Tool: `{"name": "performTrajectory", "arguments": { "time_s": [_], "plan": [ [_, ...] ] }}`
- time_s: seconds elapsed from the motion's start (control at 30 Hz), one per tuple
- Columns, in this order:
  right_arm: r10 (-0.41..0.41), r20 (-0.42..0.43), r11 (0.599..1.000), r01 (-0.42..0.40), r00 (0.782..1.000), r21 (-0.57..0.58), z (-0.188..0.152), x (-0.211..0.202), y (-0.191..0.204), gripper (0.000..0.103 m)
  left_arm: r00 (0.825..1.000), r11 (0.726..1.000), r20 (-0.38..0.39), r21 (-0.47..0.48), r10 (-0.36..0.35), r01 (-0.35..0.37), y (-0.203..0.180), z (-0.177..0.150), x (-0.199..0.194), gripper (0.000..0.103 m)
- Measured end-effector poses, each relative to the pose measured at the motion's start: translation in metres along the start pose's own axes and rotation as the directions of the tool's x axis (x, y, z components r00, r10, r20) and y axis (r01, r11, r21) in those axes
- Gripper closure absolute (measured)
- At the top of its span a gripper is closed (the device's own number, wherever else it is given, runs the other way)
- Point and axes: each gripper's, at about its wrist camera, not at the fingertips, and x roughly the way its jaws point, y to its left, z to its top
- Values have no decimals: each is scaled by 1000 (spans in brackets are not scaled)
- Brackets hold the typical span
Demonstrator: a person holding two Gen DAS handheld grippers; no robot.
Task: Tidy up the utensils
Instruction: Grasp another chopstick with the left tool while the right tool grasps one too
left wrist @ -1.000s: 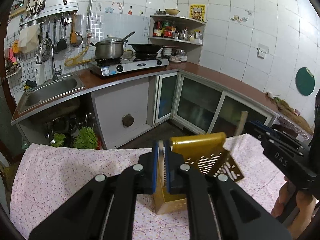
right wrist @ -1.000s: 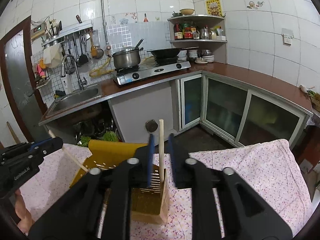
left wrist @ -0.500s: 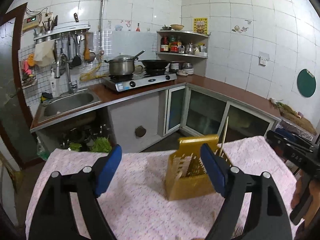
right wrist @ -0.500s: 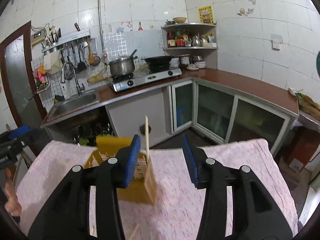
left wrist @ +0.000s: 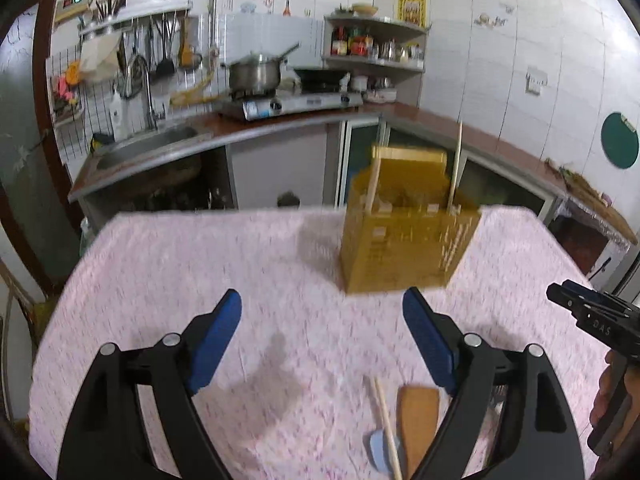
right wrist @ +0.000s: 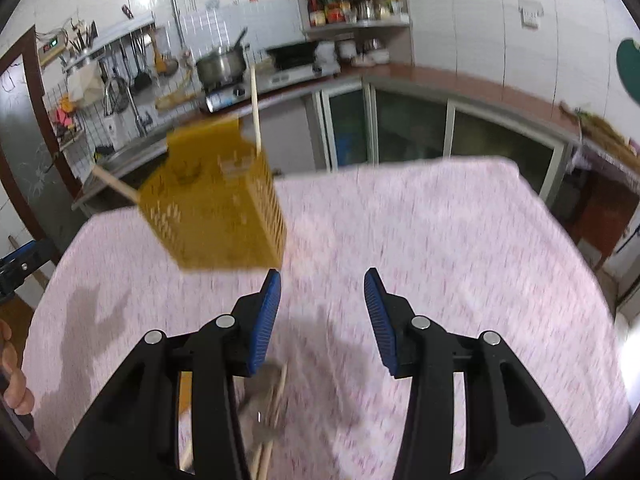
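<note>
A yellow slotted utensil holder (left wrist: 400, 240) (right wrist: 216, 216) stands on the pink flowered tablecloth (left wrist: 200, 248). Two wooden chopsticks (left wrist: 456, 168) (right wrist: 255, 108) stick up out of it, one leaning to the left. My left gripper (left wrist: 322, 296) is open wide and empty, short of the holder. My right gripper (right wrist: 323, 275) is open and empty, to the holder's near right. Loose utensils lie on the cloth under the grippers: a chopstick (left wrist: 386, 424), a wooden spatula (left wrist: 418, 416) and a pale spoon (left wrist: 378, 450). In the right wrist view they are a blurred bundle (right wrist: 276, 404).
Beyond the table's far edge runs a kitchen counter with a sink (left wrist: 152, 144), a stove with a pot (left wrist: 256, 76) and glass-door cabinets (right wrist: 412, 128). The right gripper's body (left wrist: 588, 316) shows at the left view's right edge. A hand (right wrist: 12, 376) is at the right view's left edge.
Both grippers were shut on chopsticks over the holder; they let go, opened and drew back and down. The chopsticks now stand in the holder, and loose utensils have come into view below.
</note>
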Motion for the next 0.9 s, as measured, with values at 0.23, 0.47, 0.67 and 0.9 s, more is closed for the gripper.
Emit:
{"name": "performTrajectory", "arguments": {
  "time_s": [0.23,0.47,0.67,0.9],
  "plan": [
    [8,-125,1000,-5,992,28,-41,17,4,59,989,1000,-147,-22,-23,20,-6,-44,31,21],
    [-2,-226,1000,8,974,24,-59,32,16,59,962,998,-270,-54,-39,25,-9,-65,55,22],
    [-14,-278,1000,21,960,22,-62,43,27,59,943,996,-329,-83,-52,26,-11,-71,69,22],
    [-5,-309,1000,8,951,9,-61,50,42,83,917,996,-395,-84,-64,33,-20,-72,86,50]
  ]
}}
